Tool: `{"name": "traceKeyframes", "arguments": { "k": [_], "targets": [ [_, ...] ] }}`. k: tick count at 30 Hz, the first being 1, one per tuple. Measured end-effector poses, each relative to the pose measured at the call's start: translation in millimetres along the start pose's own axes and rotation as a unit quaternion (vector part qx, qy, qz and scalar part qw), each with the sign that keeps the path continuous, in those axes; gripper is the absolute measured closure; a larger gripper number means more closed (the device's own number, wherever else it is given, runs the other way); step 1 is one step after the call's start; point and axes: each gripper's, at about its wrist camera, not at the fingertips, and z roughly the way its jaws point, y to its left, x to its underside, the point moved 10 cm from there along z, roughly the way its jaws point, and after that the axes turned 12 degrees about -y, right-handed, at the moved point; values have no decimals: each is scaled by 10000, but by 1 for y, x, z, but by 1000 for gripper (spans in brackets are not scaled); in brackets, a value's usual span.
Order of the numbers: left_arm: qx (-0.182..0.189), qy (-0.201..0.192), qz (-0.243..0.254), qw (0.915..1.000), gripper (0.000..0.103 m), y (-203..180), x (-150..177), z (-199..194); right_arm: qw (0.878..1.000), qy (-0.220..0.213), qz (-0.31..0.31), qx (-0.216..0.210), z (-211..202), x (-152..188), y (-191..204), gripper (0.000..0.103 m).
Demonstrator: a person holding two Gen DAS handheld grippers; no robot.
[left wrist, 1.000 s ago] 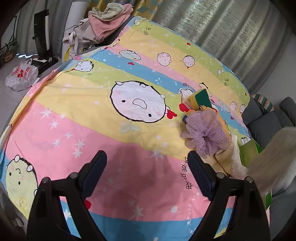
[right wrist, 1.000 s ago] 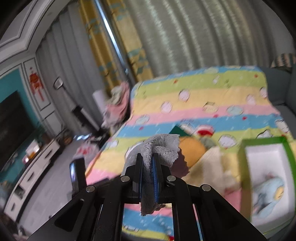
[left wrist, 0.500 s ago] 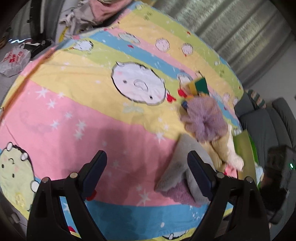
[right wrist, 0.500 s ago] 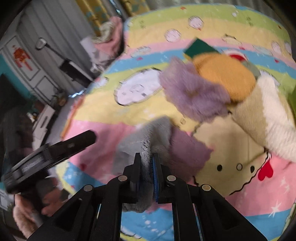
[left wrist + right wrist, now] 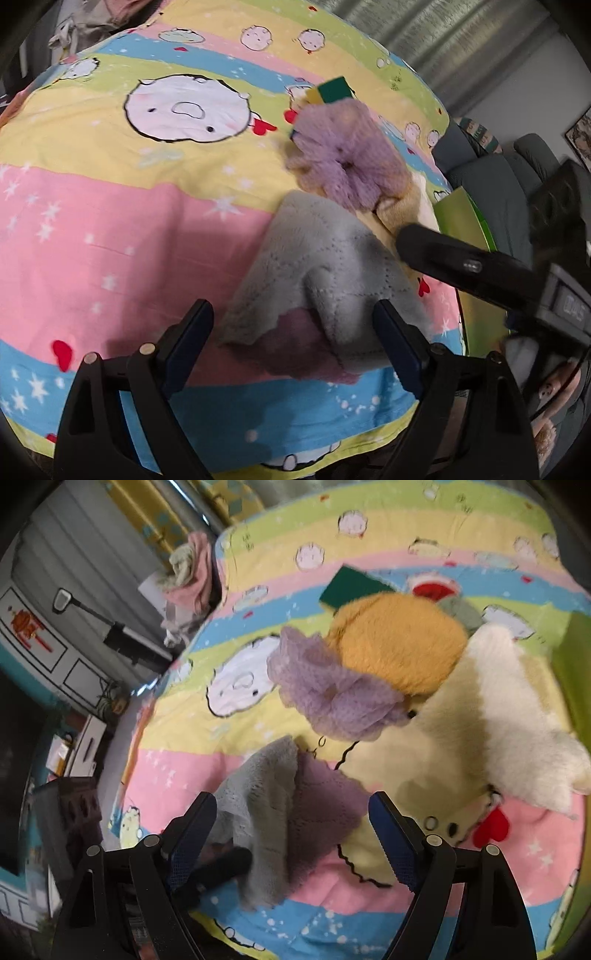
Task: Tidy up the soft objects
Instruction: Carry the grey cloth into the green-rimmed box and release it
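Observation:
A grey cloth with a purple underside (image 5: 325,273) lies crumpled on the striped cartoon bedspread (image 5: 110,229) near its front edge. My left gripper (image 5: 291,317) stands open just before it, one finger on each side, not touching. My right gripper (image 5: 293,805) is opening its jaws; the grey cloth (image 5: 266,812) lies loose between them, free of the pads. Behind the cloth sit a purple mesh puff (image 5: 328,698), an orange plush (image 5: 399,646), a cream plush (image 5: 517,720) and a green sponge (image 5: 351,587).
A green box (image 5: 461,221) stands at the bedspread's right edge, next to a grey sofa (image 5: 491,173). A pile of clothes (image 5: 188,568) lies at the far corner. A white cabinet (image 5: 85,746) stands on the floor to the left.
My right gripper came down to the bedspread with the grey cloth and let it go, jaws now wide. My left gripper tilted down and moved toward the cloth.

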Motion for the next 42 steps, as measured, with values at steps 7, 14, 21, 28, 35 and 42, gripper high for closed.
{"name": "traceKeyframes", "arguments": {
  "k": [7, 14, 21, 28, 35, 42],
  "targets": [
    [32, 28, 263, 9996, 48, -20, 8, 14, 9981, 507, 320, -146, 32, 28, -10, 32],
    [-100, -127, 718, 9973, 71, -41, 3, 21, 9953, 316, 562, -729, 25, 25, -3, 74],
    [132, -672, 1306, 9891, 72, -94, -24, 5, 9943, -588, 507, -737, -33, -17, -8, 75],
    [661, -1223, 2039, 9691, 73, -181, -47, -6, 9798, -1880, 559, -402, -120, -64, -41, 75],
    [1156, -1296, 2749, 9457, 74, -263, -40, 14, 9574, -2717, 938, 263, -183, -81, -107, 75],
    [1676, -986, 3105, 9305, 76, -323, -18, 50, 9352, -3105, 1551, 697, -212, -79, -171, 75]
  ]
}}
